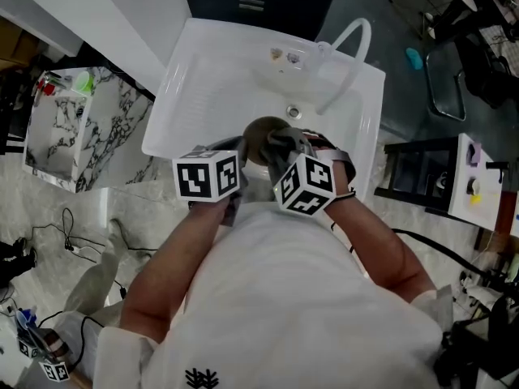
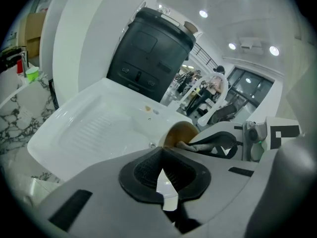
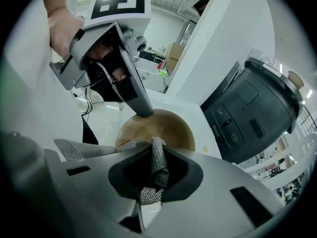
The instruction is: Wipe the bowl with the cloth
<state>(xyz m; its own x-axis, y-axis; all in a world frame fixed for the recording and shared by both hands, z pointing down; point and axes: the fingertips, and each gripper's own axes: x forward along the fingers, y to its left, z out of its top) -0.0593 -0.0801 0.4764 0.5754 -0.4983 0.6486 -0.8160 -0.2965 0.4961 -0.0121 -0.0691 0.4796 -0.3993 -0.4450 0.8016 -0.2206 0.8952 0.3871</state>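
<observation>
A brown bowl (image 1: 261, 130) hangs tilted above the white sink (image 1: 203, 79). My left gripper (image 1: 242, 159) is shut on the bowl's rim. In the right gripper view its fingertips (image 3: 142, 110) pinch the upper edge of the bowl (image 3: 168, 128). My right gripper (image 1: 284, 148) is shut on a grey woven cloth (image 3: 158, 157), which stands pinched between the jaws and reaches the bowl's near rim. In the left gripper view the bowl (image 2: 181, 132) shows just past the shut jaws, with the cloth (image 2: 184, 145) and the right gripper (image 2: 218, 143) at its right.
A white curved tap (image 1: 350, 45) and the drain (image 1: 293, 113) lie at the sink's far side. A black appliance (image 2: 148, 53) stands behind the sink. A marble counter (image 1: 81, 136) with a green cup (image 1: 83, 81) is on the left. Cables lie on the floor (image 1: 73, 241).
</observation>
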